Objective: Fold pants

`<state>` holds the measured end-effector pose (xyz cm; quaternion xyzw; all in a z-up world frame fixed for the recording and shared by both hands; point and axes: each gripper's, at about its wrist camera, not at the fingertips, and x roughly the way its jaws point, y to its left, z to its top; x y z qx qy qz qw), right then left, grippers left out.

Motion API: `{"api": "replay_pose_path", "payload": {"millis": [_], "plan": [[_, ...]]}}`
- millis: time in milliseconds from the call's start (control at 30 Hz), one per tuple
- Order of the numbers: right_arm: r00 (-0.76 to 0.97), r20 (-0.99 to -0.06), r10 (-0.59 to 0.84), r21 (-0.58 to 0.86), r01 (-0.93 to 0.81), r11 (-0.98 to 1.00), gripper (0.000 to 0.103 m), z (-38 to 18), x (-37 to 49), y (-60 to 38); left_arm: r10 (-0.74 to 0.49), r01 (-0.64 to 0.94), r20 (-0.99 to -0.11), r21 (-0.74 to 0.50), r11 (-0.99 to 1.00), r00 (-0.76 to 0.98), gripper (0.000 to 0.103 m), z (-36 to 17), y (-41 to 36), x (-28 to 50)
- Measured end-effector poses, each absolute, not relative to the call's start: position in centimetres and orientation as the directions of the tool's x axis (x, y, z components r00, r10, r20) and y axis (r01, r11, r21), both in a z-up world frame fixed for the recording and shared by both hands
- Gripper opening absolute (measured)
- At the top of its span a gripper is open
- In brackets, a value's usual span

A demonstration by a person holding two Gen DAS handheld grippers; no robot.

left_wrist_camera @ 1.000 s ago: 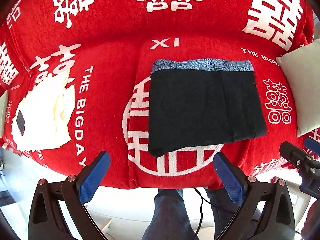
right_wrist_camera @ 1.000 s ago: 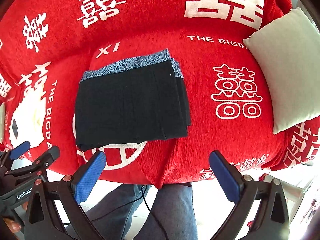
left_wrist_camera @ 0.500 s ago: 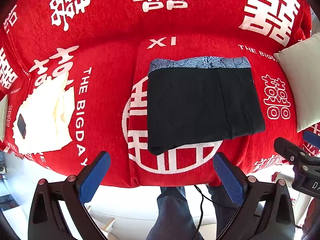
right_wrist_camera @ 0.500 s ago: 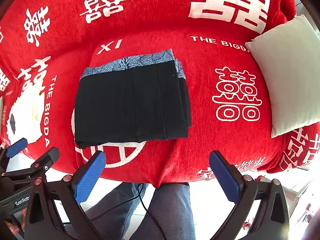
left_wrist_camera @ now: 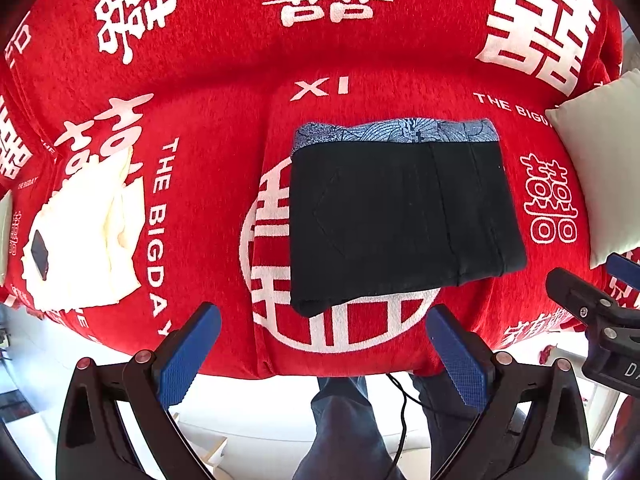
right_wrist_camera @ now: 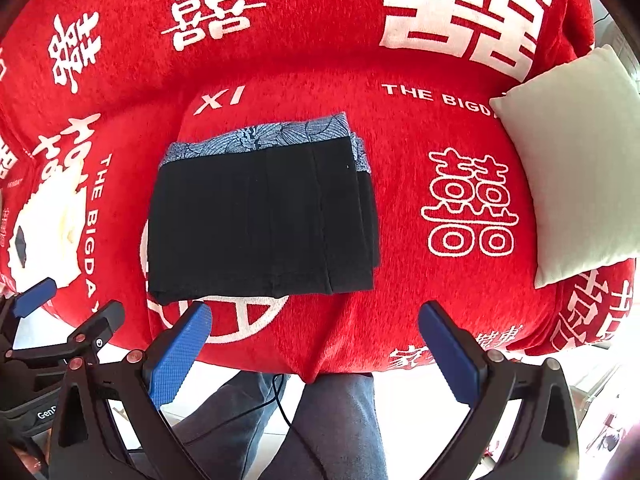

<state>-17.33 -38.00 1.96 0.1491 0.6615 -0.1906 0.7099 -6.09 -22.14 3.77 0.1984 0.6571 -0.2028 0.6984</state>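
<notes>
I have the pants (left_wrist_camera: 400,216) lying folded into a compact black rectangle on the middle seat cushion of the sofa (left_wrist_camera: 224,128), which is draped in a red cover printed with white characters and the words "THE BIGDAY". A strip of blue patterned fabric (left_wrist_camera: 396,132) shows along the far edge of the folded stack, and through the right wrist camera I can see the layers stepped slightly at the right side of the pants (right_wrist_camera: 260,220). The stack sits partly over a white circular motif (left_wrist_camera: 340,328) on the cover, with its near edge close to the front of the cushion. My left gripper (left_wrist_camera: 320,356) is released, its blue-padded jaws spread wide with nothing between them, held just off the front edge of the sofa and clear of the fabric. My right gripper (right_wrist_camera: 316,348) is likewise released and empty, jaws wide, also apart from the pants. Each camera catches the other tool at its margin: the right gripper (left_wrist_camera: 592,312) at the right edge of the left view, the left gripper (right_wrist_camera: 60,328) at the lower left of the right view. A cream garment (left_wrist_camera: 84,236) lies crumpled on the left cushion, well apart from the pants, and a pale pillow (right_wrist_camera: 576,160) rests on the right end of the sofa. Below the cushion edge I see a person's legs in blue jeans (right_wrist_camera: 332,432), with a thin black cable (right_wrist_camera: 280,404) running between them.
</notes>
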Motion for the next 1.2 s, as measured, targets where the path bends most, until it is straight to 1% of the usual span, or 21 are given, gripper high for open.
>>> {"api": "replay_pose_path", "payload": {"millis": [767,1200], "plan": [[0.059,-0.995,-0.085,-0.05,0.441,0.896,0.103,2.03,-16.55,-37.34,-0.009,0.526,-0.998,0.028,0.85,0.069,0.103,3.75,-21.99,-5.9],[0.053,-0.996,-0.078,-0.048,0.432,0.901,0.103,1.73,-16.36,-37.33,-0.015,0.529,-0.999,0.015,0.849,0.052,0.103,3.47,-22.12,-6.0]]}}
